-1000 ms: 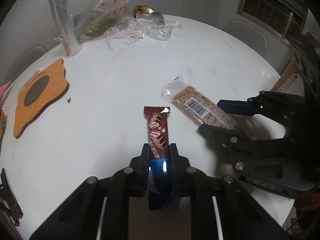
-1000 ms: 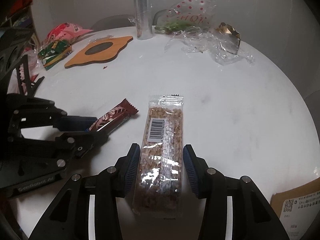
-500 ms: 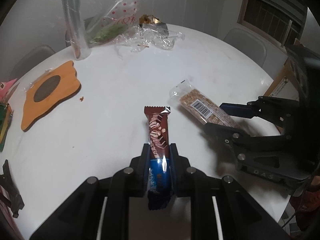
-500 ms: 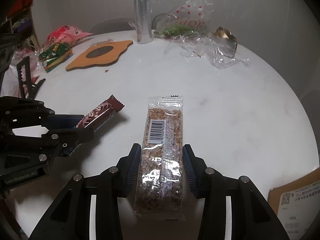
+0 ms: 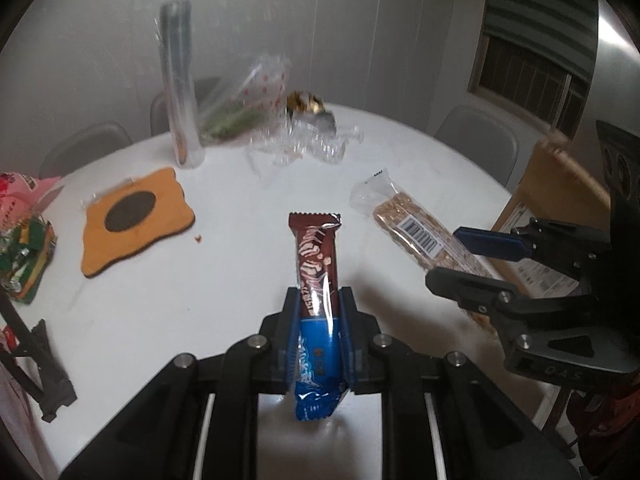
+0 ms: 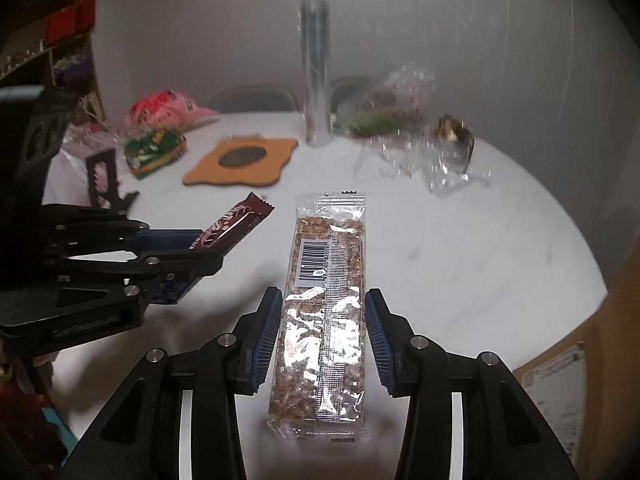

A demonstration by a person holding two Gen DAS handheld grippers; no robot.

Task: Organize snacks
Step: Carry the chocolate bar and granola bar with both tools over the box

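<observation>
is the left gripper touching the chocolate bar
Touching: in the left wrist view the left gripper pads press both sides of the chocolate bar, held off the table.

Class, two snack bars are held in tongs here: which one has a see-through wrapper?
The grain bar in the right tongs: its clear wrapper shows the contents and a barcode. The chocolate bar has an opaque brown-and-blue wrapper.

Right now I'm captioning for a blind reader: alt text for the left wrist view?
The left gripper clamps a brown-and-blue wrapped chocolate bar above a round white table. At right, the right gripper holds a clear-wrapped cereal bar.
</observation>
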